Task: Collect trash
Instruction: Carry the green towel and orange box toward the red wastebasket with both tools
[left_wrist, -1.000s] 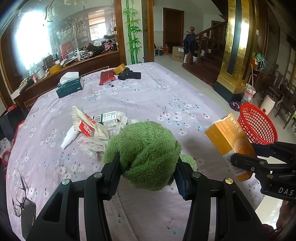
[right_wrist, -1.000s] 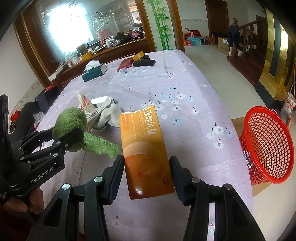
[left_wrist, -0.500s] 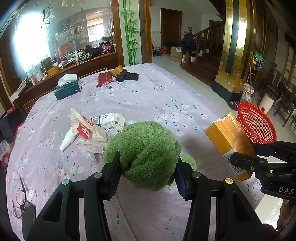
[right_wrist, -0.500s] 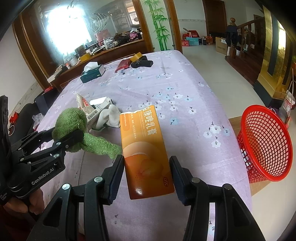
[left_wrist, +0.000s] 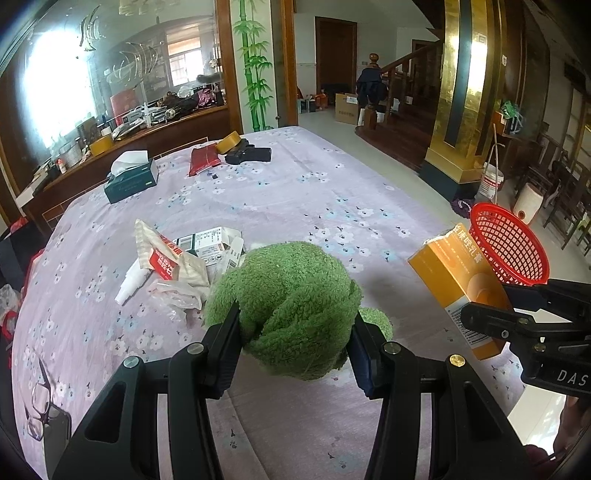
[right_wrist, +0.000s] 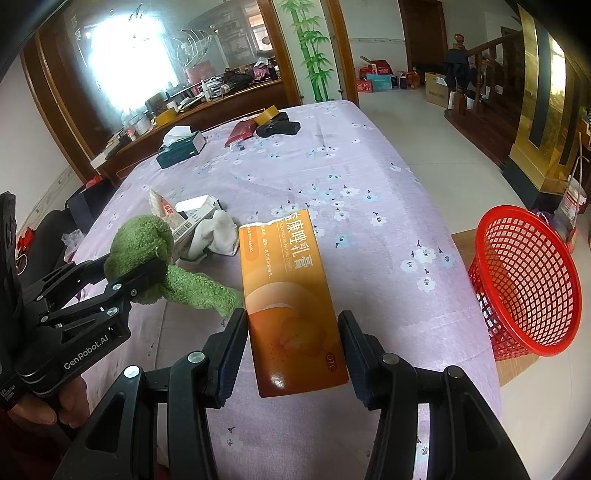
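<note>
My left gripper (left_wrist: 295, 328) is shut on a bunched green fuzzy cloth (left_wrist: 291, 306), held just above the lilac flowered tablecloth (left_wrist: 295, 192); it also shows at the left of the right wrist view (right_wrist: 147, 254). My right gripper (right_wrist: 293, 343) is shut on an orange medicine box (right_wrist: 288, 299), held above the table's right edge; the box also shows in the left wrist view (left_wrist: 458, 280). A red mesh basket (right_wrist: 524, 280) stands on the floor right of the table. A trash pile (left_wrist: 184, 258) of wrappers, small boxes and a white bottle lies behind the cloth.
At the table's far end lie a green tissue box (left_wrist: 129, 177), a red pouch (left_wrist: 201, 162), a tape roll (left_wrist: 227, 142) and a black object (left_wrist: 249, 155). Glasses (left_wrist: 40, 402) lie at the near left. A cluttered sideboard (left_wrist: 129, 122) and stairs (left_wrist: 399, 110) stand beyond.
Both grippers keep their holds. The views have drifted slightly, with the table and trash pile a little farther off; the right gripper and box sit closer to the basket side.
</note>
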